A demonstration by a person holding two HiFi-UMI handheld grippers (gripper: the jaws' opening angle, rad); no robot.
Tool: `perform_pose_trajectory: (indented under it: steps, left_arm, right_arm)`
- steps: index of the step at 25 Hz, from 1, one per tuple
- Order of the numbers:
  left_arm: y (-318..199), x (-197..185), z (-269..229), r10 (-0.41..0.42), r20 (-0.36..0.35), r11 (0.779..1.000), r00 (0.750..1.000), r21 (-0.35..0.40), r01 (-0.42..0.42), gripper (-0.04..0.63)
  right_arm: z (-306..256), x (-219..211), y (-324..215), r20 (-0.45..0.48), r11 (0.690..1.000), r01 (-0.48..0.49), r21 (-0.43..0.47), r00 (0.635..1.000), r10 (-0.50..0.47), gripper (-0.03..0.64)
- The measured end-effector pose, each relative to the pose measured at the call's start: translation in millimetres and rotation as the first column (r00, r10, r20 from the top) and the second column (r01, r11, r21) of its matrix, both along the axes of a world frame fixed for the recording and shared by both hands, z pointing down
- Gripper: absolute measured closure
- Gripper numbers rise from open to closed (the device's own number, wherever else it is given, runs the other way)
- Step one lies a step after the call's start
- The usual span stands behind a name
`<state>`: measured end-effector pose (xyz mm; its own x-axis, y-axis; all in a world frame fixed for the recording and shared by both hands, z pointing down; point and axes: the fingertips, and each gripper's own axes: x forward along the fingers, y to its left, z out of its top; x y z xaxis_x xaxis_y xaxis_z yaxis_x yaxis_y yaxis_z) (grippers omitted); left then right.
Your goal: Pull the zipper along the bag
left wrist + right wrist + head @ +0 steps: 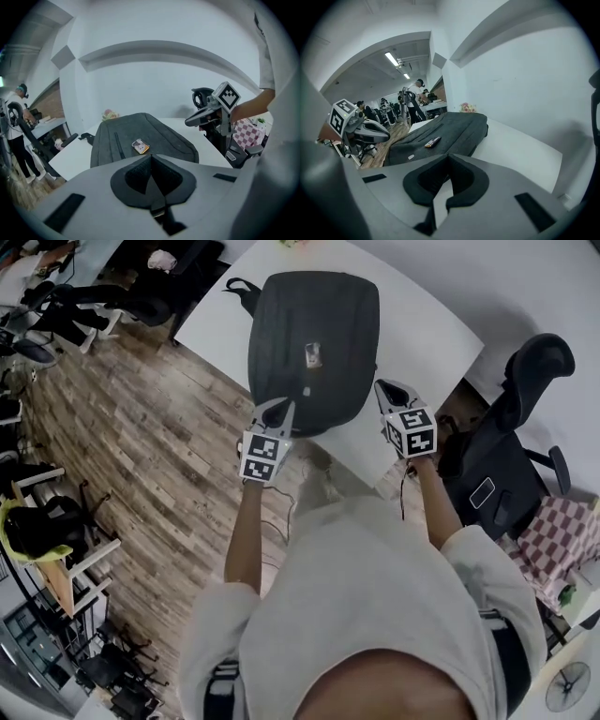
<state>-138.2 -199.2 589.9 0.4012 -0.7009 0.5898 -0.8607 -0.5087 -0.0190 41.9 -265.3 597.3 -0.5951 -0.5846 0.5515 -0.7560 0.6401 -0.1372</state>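
A dark grey backpack (314,343) lies flat on the white table (422,329), with a small picture tag (312,354) on top. A long zipper line (119,147) runs down its face, and a small pale tab (411,157) sits near its near edge. My left gripper (283,407) hovers at the bag's near left corner, shut and holding nothing. At the bag's near right side my right gripper (386,387) hangs over the table, also shut and holding nothing. Each gripper view shows the bag (140,136) (450,129) ahead of its jaws and the other gripper (190,123) (386,137) alongside.
A black office chair (511,437) stands right of the table, with a checkered cloth (558,531) beyond it. Wooden floor (141,446) and more chairs lie to the left. People (415,101) stand far back in the room. The bag's strap (242,289) trails off its far left corner.
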Motion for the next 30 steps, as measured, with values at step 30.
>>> perform_pose_trajectory:
  steps: [30]
  left_arm:
    - [54, 38, 85, 0.627, 0.323, 0.775, 0.709, -0.167, -0.609, 0.388]
  right_arm:
    - [54, 16, 1, -0.182, 0.998, 0.012, -0.064, 0.983, -0.023, 0.604]
